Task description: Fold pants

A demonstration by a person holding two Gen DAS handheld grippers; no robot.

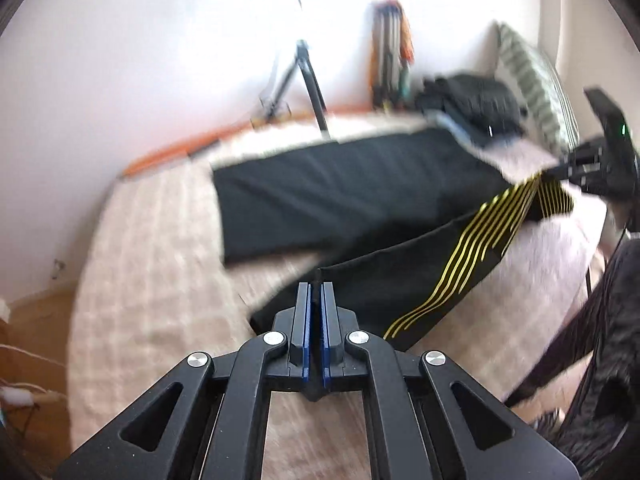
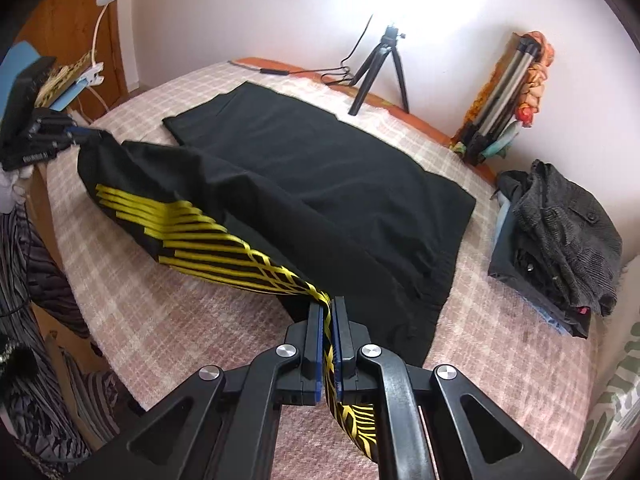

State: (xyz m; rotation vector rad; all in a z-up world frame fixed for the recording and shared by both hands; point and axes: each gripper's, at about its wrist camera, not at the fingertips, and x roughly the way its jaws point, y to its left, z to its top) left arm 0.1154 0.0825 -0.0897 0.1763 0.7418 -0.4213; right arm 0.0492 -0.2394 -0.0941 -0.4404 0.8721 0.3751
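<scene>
White walls stand behind a bed (image 2: 160, 320) with a pink checked cover, and on it the black pants (image 2: 320, 168) lie spread, one leg flat and the other lifted. From the near edge the right claw (image 2: 328, 312) points down and is clamped on the yellow-striped band. The left claw (image 1: 316, 286), also tilted down, pinches the hem of the lifted leg.

Two black two-finger grippers are being shown. On the left gripper (image 1: 316, 286), blue pads are being backed by black fingers, and four round silver screws are being carried on its angular arms, which are pierced by triangular cut-outs. The right gripper (image 2: 329, 304) is being built alike. Dark striped clothing (image 2: 36, 280) is being worn by the person.
</scene>
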